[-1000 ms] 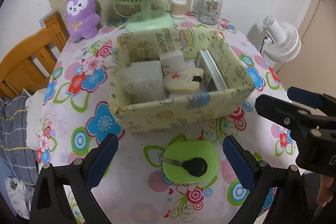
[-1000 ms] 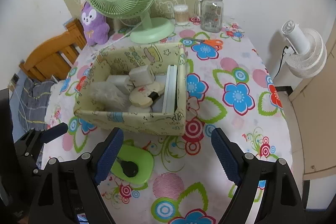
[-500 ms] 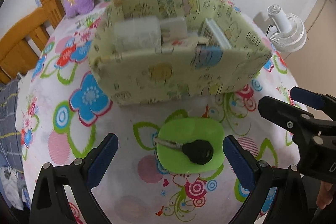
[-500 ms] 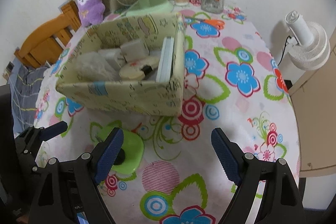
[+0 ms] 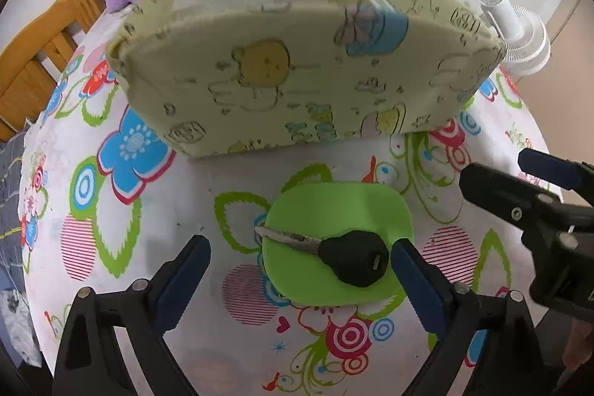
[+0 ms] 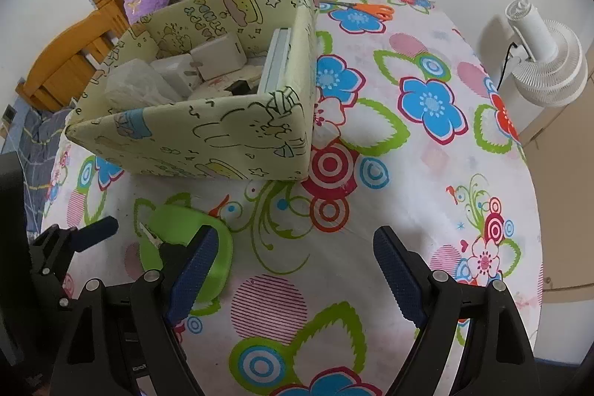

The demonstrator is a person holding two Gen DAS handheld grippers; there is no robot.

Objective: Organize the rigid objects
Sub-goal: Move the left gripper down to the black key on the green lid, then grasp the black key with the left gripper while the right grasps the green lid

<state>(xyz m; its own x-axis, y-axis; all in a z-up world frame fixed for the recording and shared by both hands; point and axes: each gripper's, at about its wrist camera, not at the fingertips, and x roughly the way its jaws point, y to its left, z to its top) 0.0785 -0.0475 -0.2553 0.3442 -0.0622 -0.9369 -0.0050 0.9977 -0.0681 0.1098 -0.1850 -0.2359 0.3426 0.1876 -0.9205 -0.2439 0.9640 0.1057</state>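
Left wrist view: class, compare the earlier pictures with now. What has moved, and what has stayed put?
The open left claw has come down toward the key on the green pad; nothing is gripped. Key, pad and storage box stayed put; the right claw stays open.

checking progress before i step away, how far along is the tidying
Partly done: the fabric box already holds several white items. In hand: nothing, though the open left gripper is lined up on the black key lying on the green pad. Left: key and pad; the right gripper is open and empty.
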